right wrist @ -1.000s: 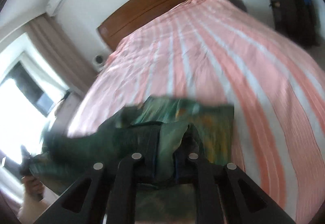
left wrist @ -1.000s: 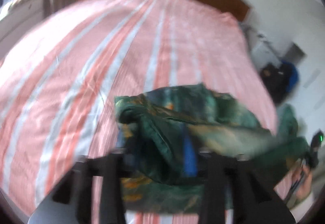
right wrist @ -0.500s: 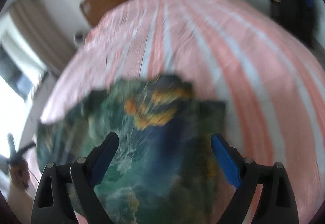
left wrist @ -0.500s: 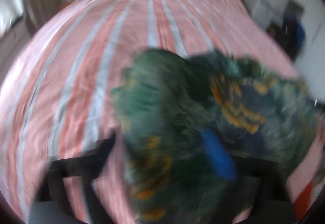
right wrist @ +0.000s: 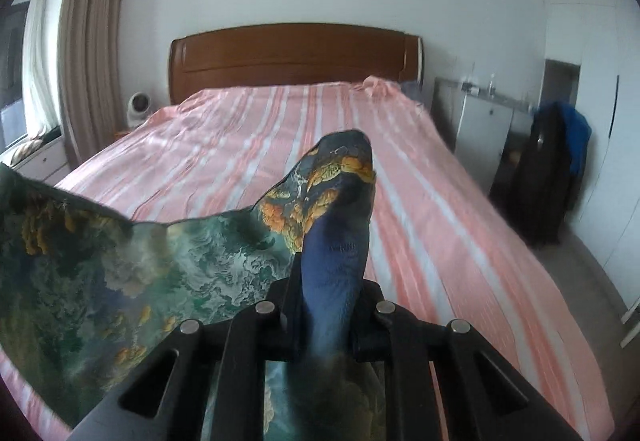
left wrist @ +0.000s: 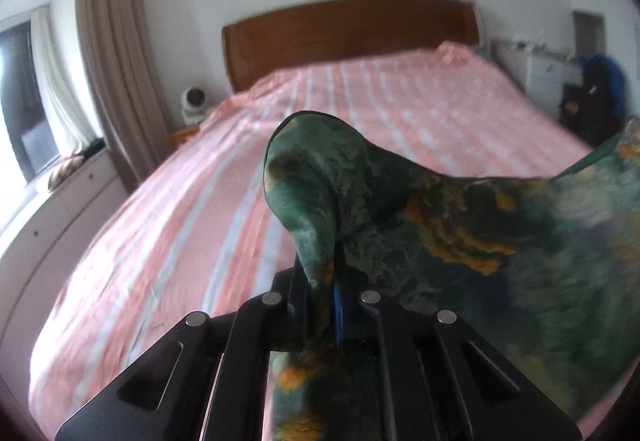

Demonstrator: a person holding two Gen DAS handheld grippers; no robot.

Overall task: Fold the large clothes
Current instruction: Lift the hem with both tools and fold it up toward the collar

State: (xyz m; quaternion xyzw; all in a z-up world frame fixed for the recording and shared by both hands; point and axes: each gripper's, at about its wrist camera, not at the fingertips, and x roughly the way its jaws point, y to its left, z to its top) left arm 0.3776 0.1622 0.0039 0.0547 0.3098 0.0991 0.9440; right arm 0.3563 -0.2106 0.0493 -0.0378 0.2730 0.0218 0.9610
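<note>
A large dark green garment with orange and blue print hangs stretched in the air above the pink striped bed. My left gripper is shut on one corner of it, which sticks up past the fingers; the cloth runs off to the right. In the right wrist view my right gripper is shut on the other corner of the garment, and the cloth runs off to the left. The cloth hides both pairs of fingertips.
The bed has a brown wooden headboard at the far wall. A white fan stands at its left. Curtains and a window bench are at the left. A white cabinet and dark hanging clothes stand at the right.
Both grippers have lifted the garment off the bed and now point level at the headboard. The right gripper, open half a second ago, is now shut on a corner. The cloth is spread between them.
</note>
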